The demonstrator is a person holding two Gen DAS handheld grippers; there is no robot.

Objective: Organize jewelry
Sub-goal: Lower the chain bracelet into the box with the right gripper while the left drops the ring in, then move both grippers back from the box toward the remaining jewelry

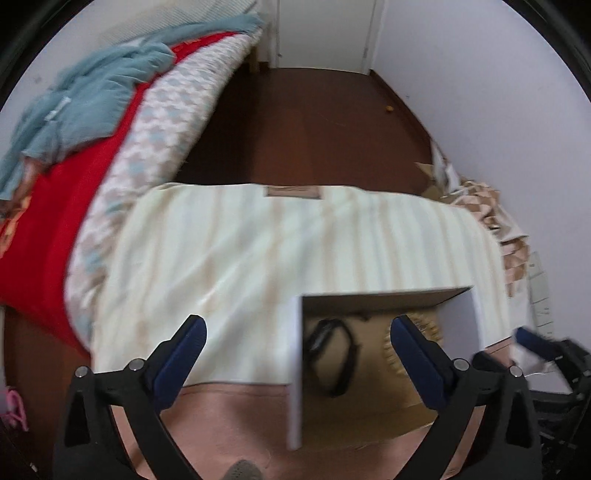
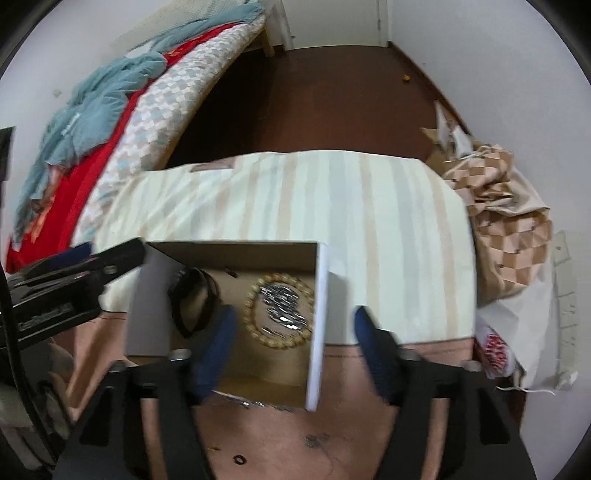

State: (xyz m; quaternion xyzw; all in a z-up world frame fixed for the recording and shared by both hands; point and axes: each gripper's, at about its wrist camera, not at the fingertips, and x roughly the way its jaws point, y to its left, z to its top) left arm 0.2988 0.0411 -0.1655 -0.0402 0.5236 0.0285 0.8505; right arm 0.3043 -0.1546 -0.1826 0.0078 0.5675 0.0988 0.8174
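Striped cloth (image 2: pixel 295 192); one box (image 2: pixel 317 314); one bead bracelet (image 2: pixel 255 325); two hand-held grippers (image 1: pixel 297 328) (image 2: pixel 293 325) wide

Home bedroom: bed (image 1: pixel 122 147) with blankets, wooden floor (image 1: pixel 303 122), door (image 1: pixel 325 33).

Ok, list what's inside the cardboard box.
Inside the cardboard box: a black band, a beaded bracelet ringing silvery jewelry. The near corners are hidden by a blue finger and the box wall.
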